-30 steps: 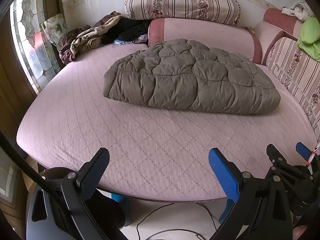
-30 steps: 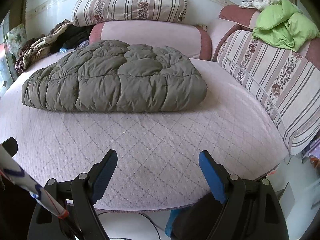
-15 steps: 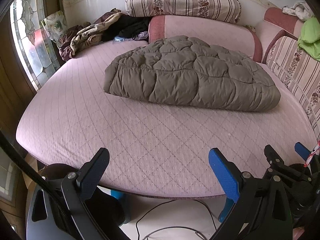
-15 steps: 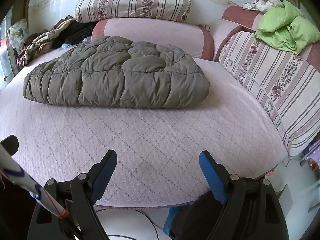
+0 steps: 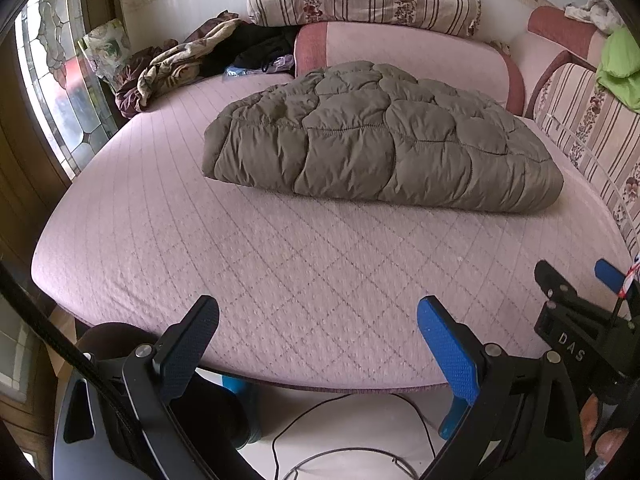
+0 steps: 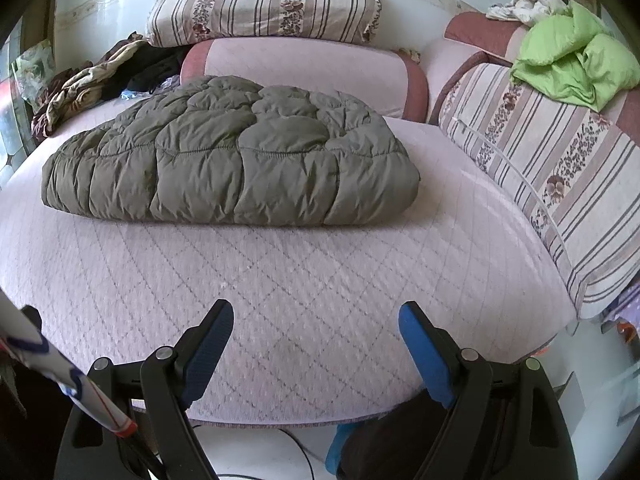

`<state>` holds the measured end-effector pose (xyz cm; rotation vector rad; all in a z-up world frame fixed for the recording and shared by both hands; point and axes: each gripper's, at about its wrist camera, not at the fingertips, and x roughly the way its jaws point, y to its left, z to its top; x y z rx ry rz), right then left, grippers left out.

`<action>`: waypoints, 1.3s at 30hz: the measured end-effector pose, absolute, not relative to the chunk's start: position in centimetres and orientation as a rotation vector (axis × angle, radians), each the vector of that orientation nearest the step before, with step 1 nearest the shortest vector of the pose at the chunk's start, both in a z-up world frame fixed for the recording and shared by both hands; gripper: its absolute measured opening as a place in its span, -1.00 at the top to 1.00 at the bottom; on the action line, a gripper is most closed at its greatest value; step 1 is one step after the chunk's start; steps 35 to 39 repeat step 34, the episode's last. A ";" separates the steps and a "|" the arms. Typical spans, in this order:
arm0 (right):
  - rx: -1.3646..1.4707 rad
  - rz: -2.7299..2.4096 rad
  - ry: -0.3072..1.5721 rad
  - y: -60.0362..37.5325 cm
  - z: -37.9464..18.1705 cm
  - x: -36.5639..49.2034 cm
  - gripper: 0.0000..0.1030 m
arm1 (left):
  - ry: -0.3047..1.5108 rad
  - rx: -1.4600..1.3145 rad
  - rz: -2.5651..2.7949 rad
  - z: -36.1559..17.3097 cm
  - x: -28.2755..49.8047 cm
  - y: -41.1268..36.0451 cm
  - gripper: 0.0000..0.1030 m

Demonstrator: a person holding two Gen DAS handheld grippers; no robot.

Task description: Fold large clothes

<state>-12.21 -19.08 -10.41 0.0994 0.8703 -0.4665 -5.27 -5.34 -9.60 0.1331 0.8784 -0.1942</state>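
- Olive-green and quilted, the puffy padded jacket (image 6: 232, 152) lay in a compact bundle at the middle of the pink quilted mattress (image 6: 320, 300), well apart from both tools; judging by its doubled edges, the folding looked largely done.
- The left gripper (image 5: 318, 330) hung over the near edge of the bed with its jaws spread wide and nothing between them.
- The right gripper (image 6: 316, 334) was likewise released and empty, probably because the bundle needed no further hold.
- Around it: a striped floral cushion (image 6: 264, 4) against the wall, a heap of rumpled dark and tan clothes (image 5: 192, 64) at the far left corner, and a lime-green garment (image 6: 576, 64) on the striped side bolster (image 6: 560, 168).
- Nothing stood between the tools and the jacket; only bare mattress.
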 end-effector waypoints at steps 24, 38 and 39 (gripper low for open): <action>0.109 -0.426 0.910 -18.7 -12.3 -11.4 -0.74 | 0.929 0.145 -0.187 -11.1 -4.3 -6.1 -0.92; 0.102 -0.416 0.917 -18.2 -12.6 -11.2 -0.74 | 0.938 0.146 -0.197 -11.4 -4.2 -6.3 -0.92; 0.102 -0.416 0.917 -18.2 -12.6 -11.2 -0.74 | 0.938 0.146 -0.197 -11.4 -4.2 -6.3 -0.92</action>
